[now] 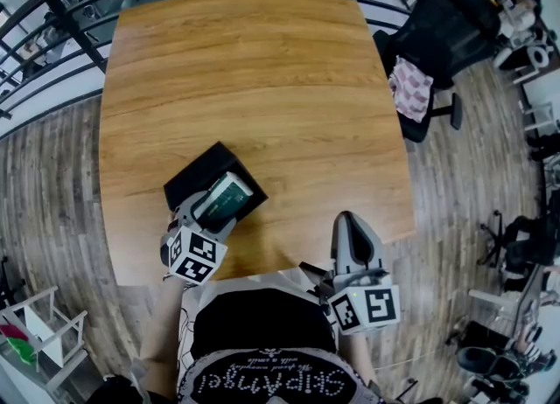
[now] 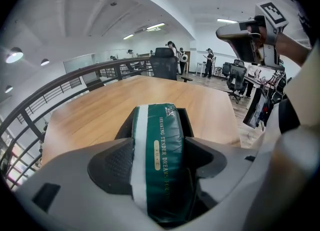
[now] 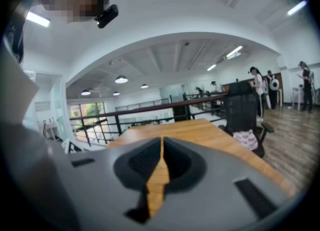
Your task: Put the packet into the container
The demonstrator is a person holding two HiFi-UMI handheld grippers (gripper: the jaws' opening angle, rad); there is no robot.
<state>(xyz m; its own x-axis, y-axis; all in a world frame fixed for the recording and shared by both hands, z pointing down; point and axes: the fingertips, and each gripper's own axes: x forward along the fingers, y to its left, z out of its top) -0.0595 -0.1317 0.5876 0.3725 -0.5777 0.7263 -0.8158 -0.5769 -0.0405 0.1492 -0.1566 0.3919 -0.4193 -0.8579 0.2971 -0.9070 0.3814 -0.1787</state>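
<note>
The left tongs (image 1: 208, 212) are pinching a dark green packet (image 2: 160, 140). Its 2 jaws press on the packet's 2 broad sides, as the left gripper view shows. The packet has a white band along 1 edge and gold lettering down its face, and it sticks out forward past the jaw tips.

In the head view the packet's far end lies over the near right part of a black container (image 1: 194, 177). This is a box that sits at an angle on the wooden table (image 1: 254, 70), toward the near left side. In the left gripper view the container's dark walls show on both sides of the packet's far end. Whether the packet touches the container's inside cannot be told.

The right tongs (image 1: 347, 229) are pressed together, with only a thin slit between the jaws and nothing in it. They sit by the table's near edge, to the right, well apart from the container and from the left tongs.

The rest of the table is bare wood. Past its right edge stands a black office chair (image 1: 442, 31) with a pink patterned cloth (image 1: 409, 87) on its seat. A dark railing (image 1: 52, 9) curves around the far and left sides of the table.
</note>
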